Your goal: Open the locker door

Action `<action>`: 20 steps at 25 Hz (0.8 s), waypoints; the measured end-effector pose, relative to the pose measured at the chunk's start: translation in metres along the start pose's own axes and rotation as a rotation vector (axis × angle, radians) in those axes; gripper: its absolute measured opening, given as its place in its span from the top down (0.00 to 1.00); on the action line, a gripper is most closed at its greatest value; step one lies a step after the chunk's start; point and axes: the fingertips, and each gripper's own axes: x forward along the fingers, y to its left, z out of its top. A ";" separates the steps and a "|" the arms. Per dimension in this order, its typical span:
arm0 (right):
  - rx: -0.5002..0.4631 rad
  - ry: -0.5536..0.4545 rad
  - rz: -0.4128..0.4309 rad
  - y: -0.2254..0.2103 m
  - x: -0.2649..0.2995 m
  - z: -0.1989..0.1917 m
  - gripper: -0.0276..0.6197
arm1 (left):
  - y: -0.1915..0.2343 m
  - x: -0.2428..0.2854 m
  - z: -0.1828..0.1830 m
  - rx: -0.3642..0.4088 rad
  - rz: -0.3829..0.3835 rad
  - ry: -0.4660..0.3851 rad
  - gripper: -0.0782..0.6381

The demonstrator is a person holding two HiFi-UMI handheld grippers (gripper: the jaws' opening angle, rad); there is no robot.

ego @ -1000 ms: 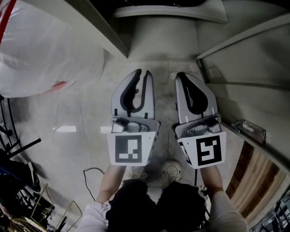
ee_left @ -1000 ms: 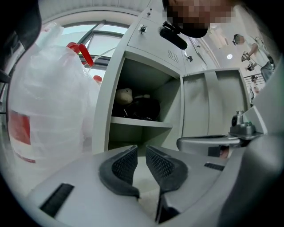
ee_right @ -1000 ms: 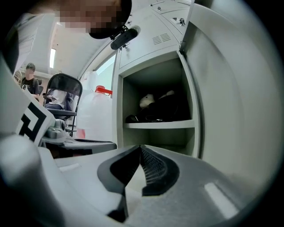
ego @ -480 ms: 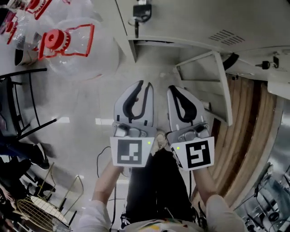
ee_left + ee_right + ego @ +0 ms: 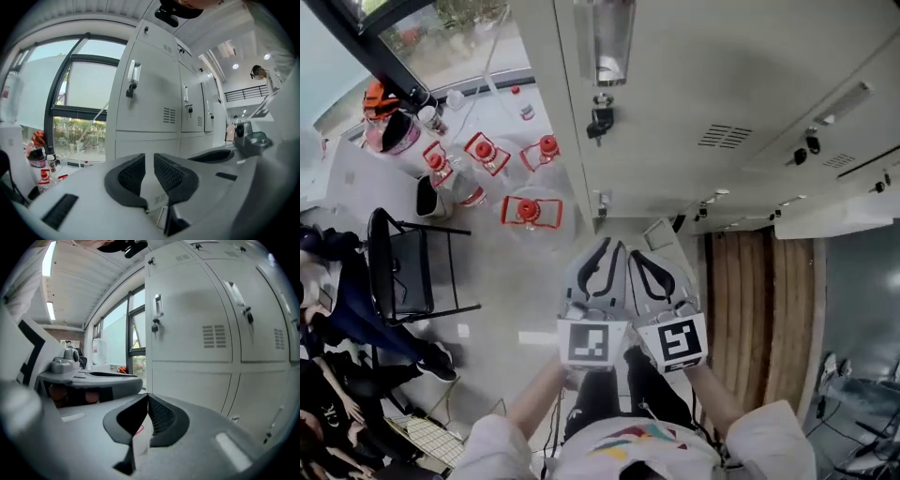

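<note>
A bank of pale grey lockers fills the top of the head view. The nearest locker door [image 5: 675, 84] has a metal handle [image 5: 605, 42] with a key in the lock [image 5: 600, 120] below it. The same door [image 5: 150, 98] [image 5: 192, 324] and handle [image 5: 133, 74] [image 5: 158, 305] show ahead of both grippers, still some way off. My left gripper [image 5: 612, 246] [image 5: 149, 157] has its jaws a narrow gap apart with nothing between them. Beside it, my right gripper [image 5: 636, 255] [image 5: 147, 397] is shut and empty. Neither touches the lockers.
Several large water bottles with red caps [image 5: 525, 211] stand on the floor left of the lockers, below a big window [image 5: 79, 84]. A black chair [image 5: 403, 262] and seated people are at the far left. A wooden panel [image 5: 750, 291] runs along the right.
Both grippers have risen together from near the floor to locker height. The floor now lies far below, and the upper locker doors with handle and key have come into view.
</note>
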 end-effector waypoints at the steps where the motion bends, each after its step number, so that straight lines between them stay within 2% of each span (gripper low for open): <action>1: -0.014 -0.010 -0.009 0.002 -0.010 0.021 0.95 | -0.001 -0.012 0.017 0.001 0.012 0.006 0.83; 4: -0.049 -0.052 -0.068 -0.001 -0.041 0.068 0.95 | -0.004 -0.047 0.051 -0.011 0.059 0.003 0.83; 8: -0.047 -0.116 -0.110 -0.005 -0.072 0.104 0.95 | 0.003 -0.081 0.072 -0.017 0.127 -0.035 0.83; 11: -0.049 -0.128 -0.108 0.001 -0.091 0.108 0.95 | 0.003 -0.094 0.079 -0.033 0.164 -0.029 0.83; 17: 0.027 -0.230 -0.127 -0.001 -0.119 0.112 0.95 | -0.004 -0.106 0.101 0.005 0.158 -0.082 0.83; 20: 0.031 -0.231 -0.143 -0.002 -0.124 0.111 0.95 | -0.006 -0.113 0.104 0.010 0.153 -0.094 0.83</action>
